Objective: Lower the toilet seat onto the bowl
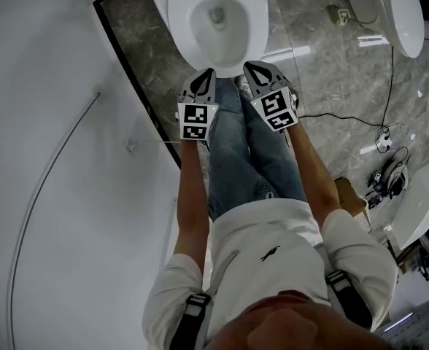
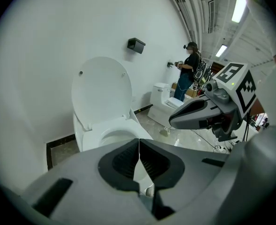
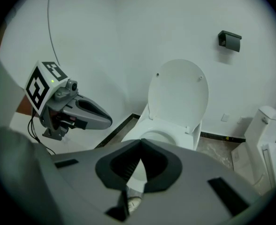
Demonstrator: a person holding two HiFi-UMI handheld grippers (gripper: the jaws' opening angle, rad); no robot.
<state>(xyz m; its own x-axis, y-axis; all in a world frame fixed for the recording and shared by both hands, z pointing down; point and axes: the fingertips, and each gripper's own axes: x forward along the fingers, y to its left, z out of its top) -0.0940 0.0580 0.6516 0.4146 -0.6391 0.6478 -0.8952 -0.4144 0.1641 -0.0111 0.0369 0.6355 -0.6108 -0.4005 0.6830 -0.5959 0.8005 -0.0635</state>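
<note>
Both claws seen pinched shut, empty: left gripper (image 2: 139,142), right gripper (image 3: 141,144), side by side, short of bowl (image 1: 182,20). Noted toilet seat (image 2: 102,90) upright against wall, hinged behind bowl. Judged rigid, light, smooth plastic; best hooked at top free edge, eased down against slam.
</note>
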